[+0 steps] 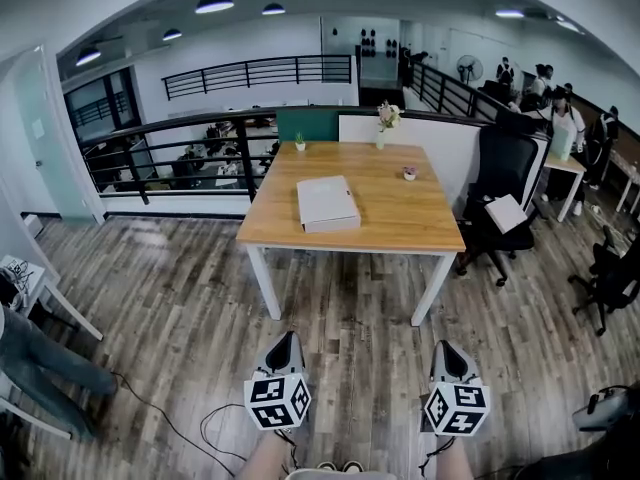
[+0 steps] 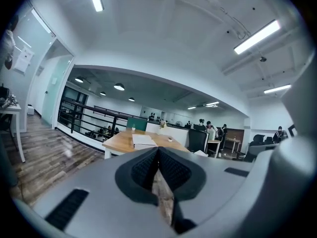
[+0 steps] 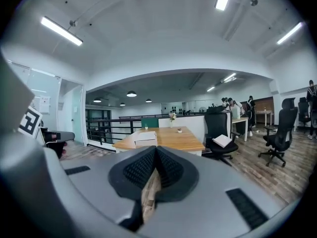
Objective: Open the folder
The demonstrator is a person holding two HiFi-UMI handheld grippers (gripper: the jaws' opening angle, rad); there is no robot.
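Grippers sit low in the head view, side by side over the wood floor (image 1: 180,298), each with its marker cube nearest the camera. The left gripper (image 1: 287,340) has its jaws pressed together at the tips with nothing between them, and its own view shows the same (image 2: 158,150). The right gripper (image 1: 447,348) is likewise clenched on nothing, its ribbed pads meeting at the tips (image 3: 156,150). Both point roughly level toward the table (image 1: 400,213), which stands well apart from them across bare floor.

The folder (image 1: 327,203) is white, closed and lying flat on the table's near left part, close to the front edge; it also shows in the left gripper view (image 2: 143,141) and the right gripper view (image 3: 146,138). Farther back on the table are a small pot (image 1: 409,173), a vase (image 1: 384,123) with flowers, and a little plant (image 1: 299,143).

Right of the table stands a black chair (image 1: 505,158) with a white item (image 1: 506,212) on its seat. A dark railing (image 1: 170,148) runs behind the table, and people stand at desks at far right.
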